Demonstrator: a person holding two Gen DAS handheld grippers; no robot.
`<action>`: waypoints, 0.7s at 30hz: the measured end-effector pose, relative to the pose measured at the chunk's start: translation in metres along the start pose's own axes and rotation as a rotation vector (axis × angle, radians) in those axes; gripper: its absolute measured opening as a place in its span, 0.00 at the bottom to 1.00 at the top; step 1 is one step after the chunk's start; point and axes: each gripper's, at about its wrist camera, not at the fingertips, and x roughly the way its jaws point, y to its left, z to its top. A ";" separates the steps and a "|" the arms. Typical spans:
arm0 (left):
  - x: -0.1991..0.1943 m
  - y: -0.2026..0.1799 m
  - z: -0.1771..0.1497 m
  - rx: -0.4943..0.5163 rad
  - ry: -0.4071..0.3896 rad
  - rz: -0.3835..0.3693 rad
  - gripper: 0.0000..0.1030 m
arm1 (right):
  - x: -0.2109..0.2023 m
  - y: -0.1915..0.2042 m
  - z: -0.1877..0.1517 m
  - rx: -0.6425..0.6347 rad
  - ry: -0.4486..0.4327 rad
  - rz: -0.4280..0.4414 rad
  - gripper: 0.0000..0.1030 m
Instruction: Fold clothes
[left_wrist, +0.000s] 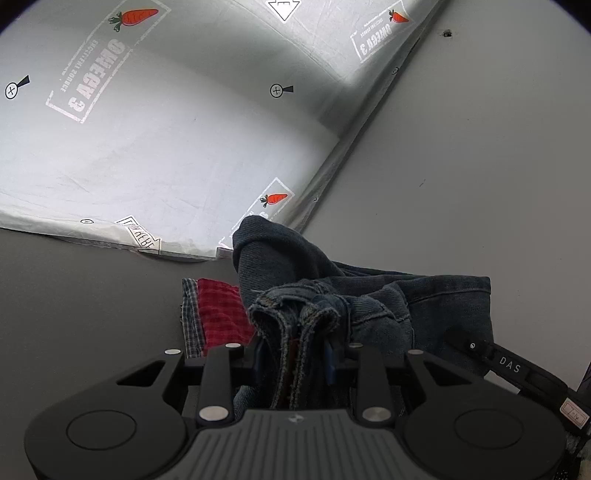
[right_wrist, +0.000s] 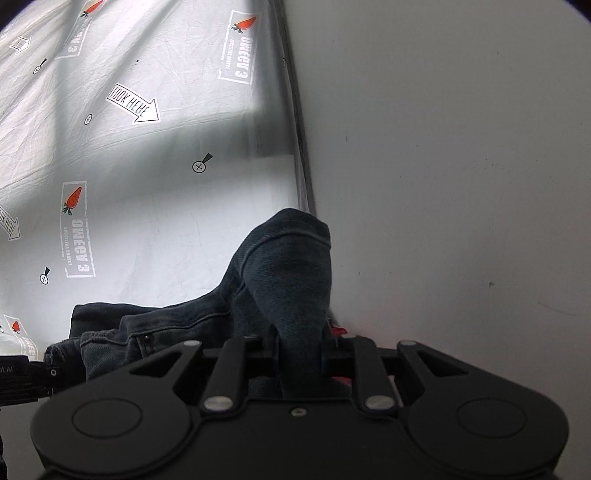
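A pair of dark blue jeans is bunched up between both grippers. My left gripper is shut on the frayed waistband edge of the jeans. My right gripper is shut on a thick fold of the jeans, which rises in a hump ahead of the fingers. The right gripper's black body shows at the right edge of the left wrist view. The fingertips of both grippers are hidden by the denim.
A red checked cloth and a blue checked cloth lie folded on the grey surface left of the jeans. A white sheet printed with carrots spreads beyond. A pale wall stands at the right.
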 end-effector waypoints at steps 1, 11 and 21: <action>0.011 0.000 0.002 0.009 0.008 -0.005 0.30 | 0.013 -0.007 0.003 0.001 -0.007 -0.009 0.19; 0.132 0.053 0.026 -0.033 0.116 0.103 0.30 | 0.182 -0.030 0.003 -0.058 0.050 -0.031 0.19; 0.221 0.114 0.045 -0.051 0.188 0.291 0.53 | 0.285 0.014 -0.030 -0.522 0.018 -0.135 0.60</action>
